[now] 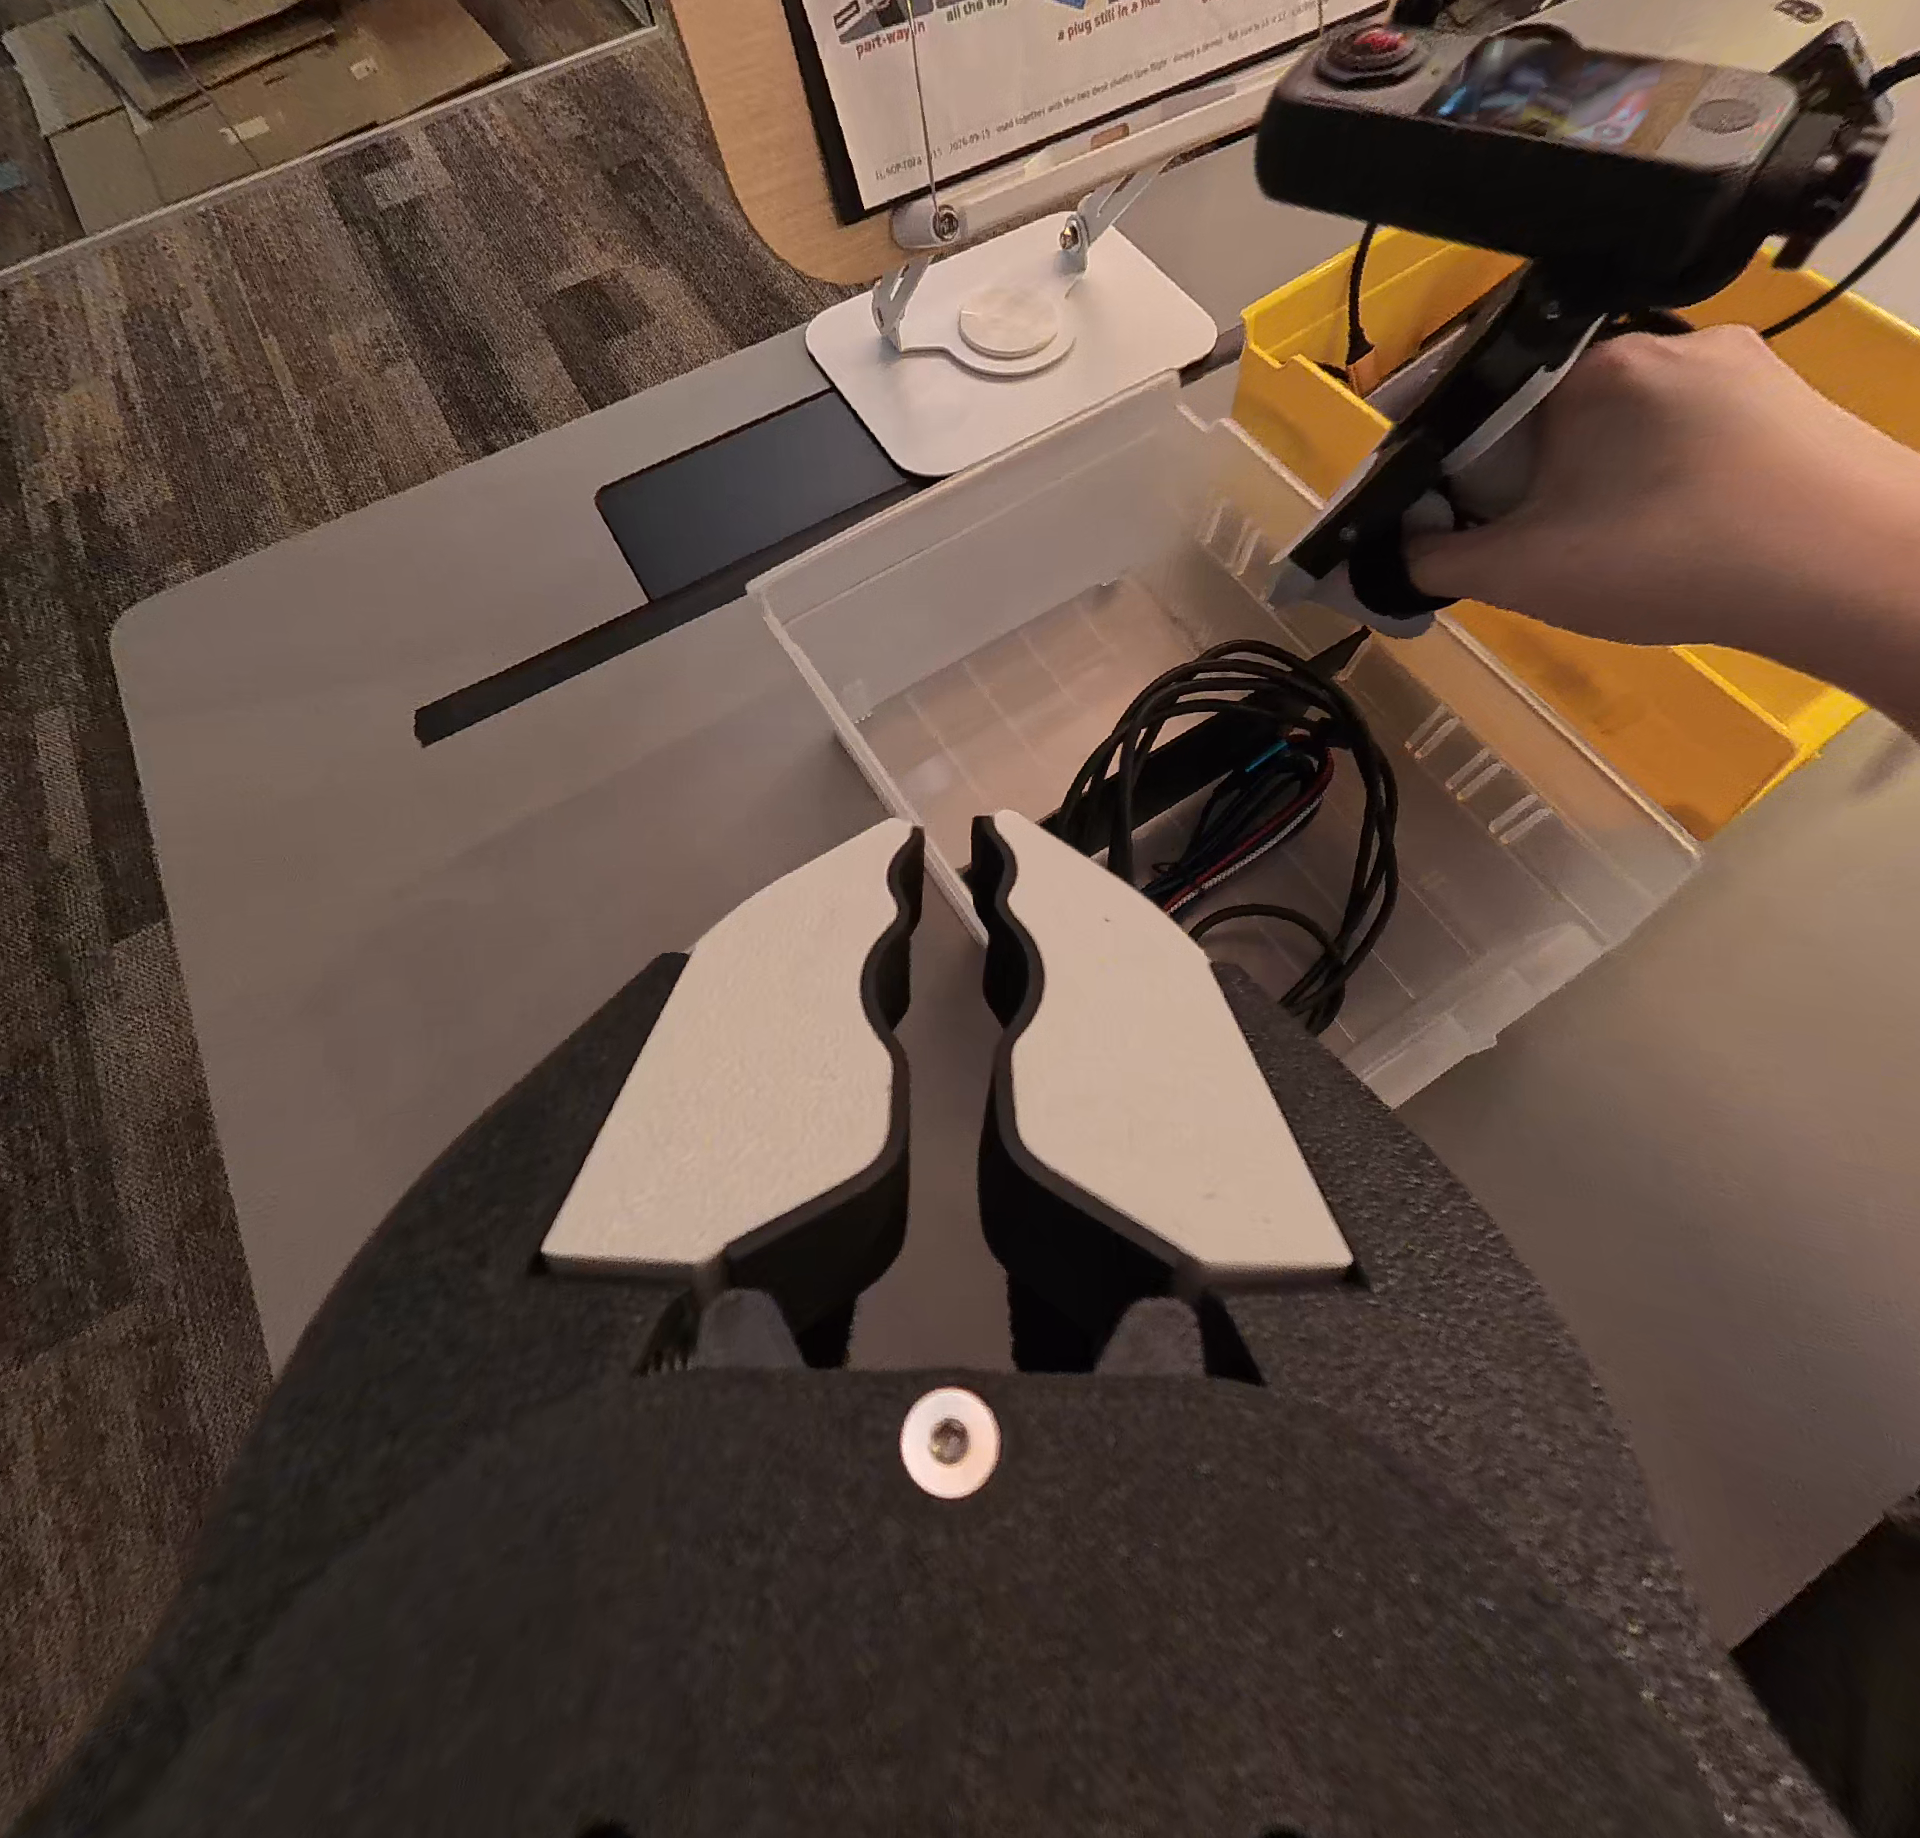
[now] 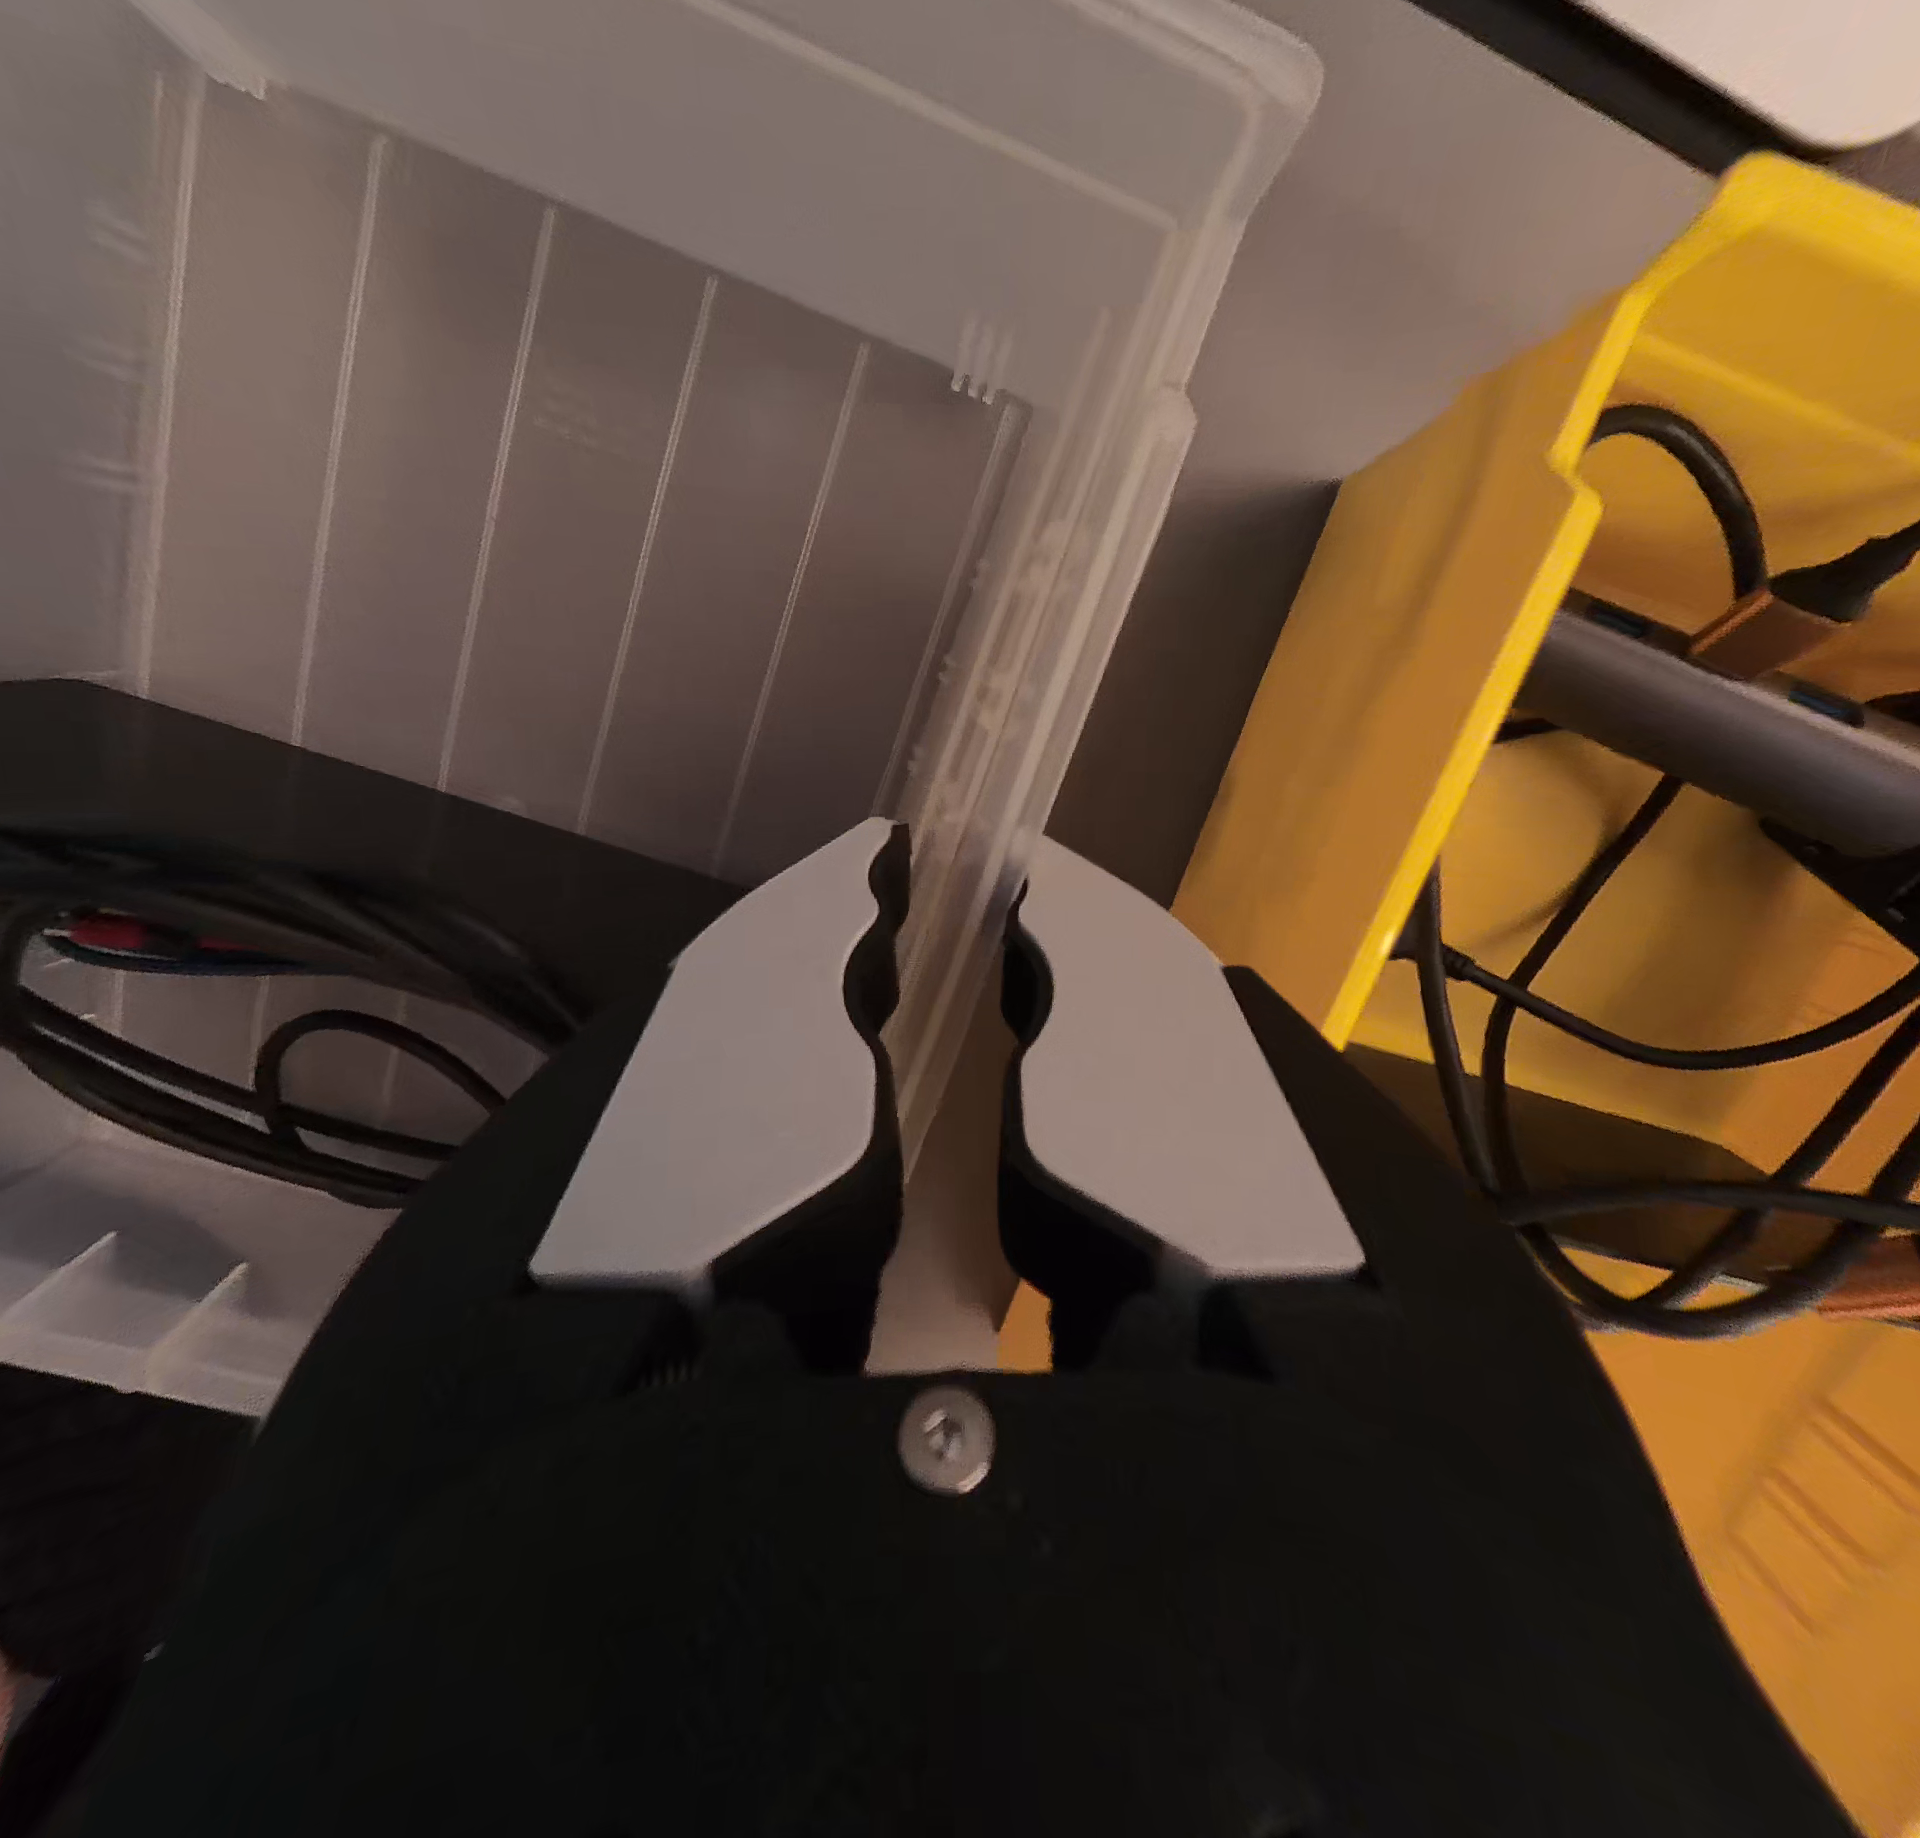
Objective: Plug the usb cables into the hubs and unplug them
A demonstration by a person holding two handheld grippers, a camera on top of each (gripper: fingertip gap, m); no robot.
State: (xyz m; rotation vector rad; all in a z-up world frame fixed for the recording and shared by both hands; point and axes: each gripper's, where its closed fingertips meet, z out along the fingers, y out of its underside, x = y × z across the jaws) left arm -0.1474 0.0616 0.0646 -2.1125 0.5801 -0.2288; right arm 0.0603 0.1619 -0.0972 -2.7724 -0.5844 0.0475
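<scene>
Left claw (image 1: pixel 948 832) hovers above the tabletop (image 1: pixel 416 853) at the near corner of the clear bin (image 1: pixel 1039 500), fingers a narrow gap apart, nothing between them.

Right claw (image 2: pixel 951 853) straddles the clear bin's side wall (image 2: pixel 997 749); wall sits in the gap, but whether the fingers press on it I cannot tell, as the view is blurred.

Clear bin holds a bundle of black cables (image 1: pixel 1247 770) lying over a flat black block, probably a hub; plugs too tangled to tell if any are seated.

Yellow bin (image 2: pixel 1455 562), just beside the clear one, holds a grey hub (image 2: pixel 1704 718) with more cables around it; one copper-coloured plug (image 2: pixel 1756 625) seems to be in the hub.

Judgement: neither claw holds a cable, so most of the plugging and unplugging looks undone.
</scene>
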